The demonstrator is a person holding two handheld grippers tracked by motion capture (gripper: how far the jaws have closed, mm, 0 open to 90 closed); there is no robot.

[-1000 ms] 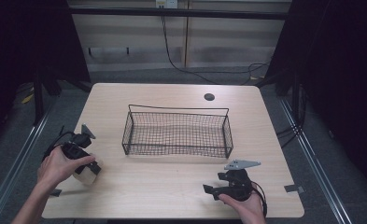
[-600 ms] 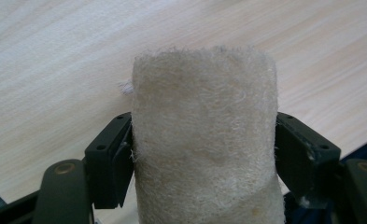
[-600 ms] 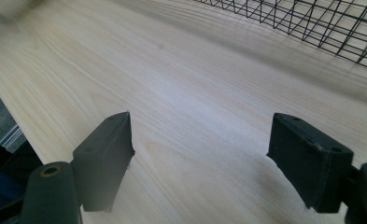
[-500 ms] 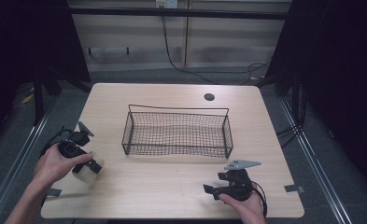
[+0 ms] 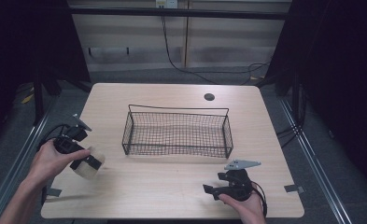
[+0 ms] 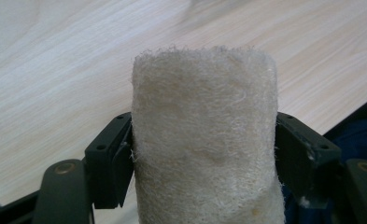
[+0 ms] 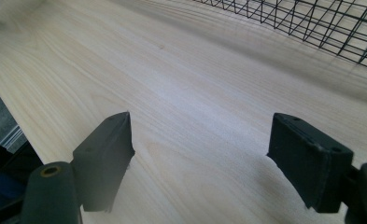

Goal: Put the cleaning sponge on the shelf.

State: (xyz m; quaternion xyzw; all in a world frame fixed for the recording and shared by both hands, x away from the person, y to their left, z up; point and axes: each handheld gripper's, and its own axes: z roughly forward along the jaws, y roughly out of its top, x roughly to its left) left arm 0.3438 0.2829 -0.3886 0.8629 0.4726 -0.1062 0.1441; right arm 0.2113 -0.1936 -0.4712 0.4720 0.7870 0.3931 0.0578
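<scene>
Cream, fuzzy felt-like roll (image 6: pixel 204 140) sits clamped in your left gripper (image 5: pixel 88 160); both black jaws press its sides, and it fills the gap between them in the left gripper view. It sticks up past the jaw tips, with the fibrous top edge above them. Beyond the roll you have the pale wood-grain table top (image 6: pixel 55 70), and a dark blue patch past the table edge at the lower right of that view.

High view: your left hand (image 5: pixel 55 158) holds that gripper over the table's left edge, jaws pointing toward the table middle, roll (image 5: pixel 88 163) at the tip. Whether the roll touches the table I cannot tell. The black wire mesh rectangular basket (image 5: pixel 176 133) stands ahead and to the right of that gripper, well apart from it.

Your right gripper (image 5: pixel 214 190) is spread wide with nothing between the jaws; the right gripper view shows bare table (image 7: pixel 186 107) in the gap. It sits low by the near edge, held by your right hand (image 5: pixel 244 205), grey three-cornered plate (image 5: pixel 242 164) on top, jaws pointing left across the table. The basket's mesh wall (image 7: pixel 312 23) is ahead and to the right of those jaws, near but apart.

A small dark round hole (image 5: pixel 209 97) lies in the table beyond the basket, far from both grippers.
</scene>
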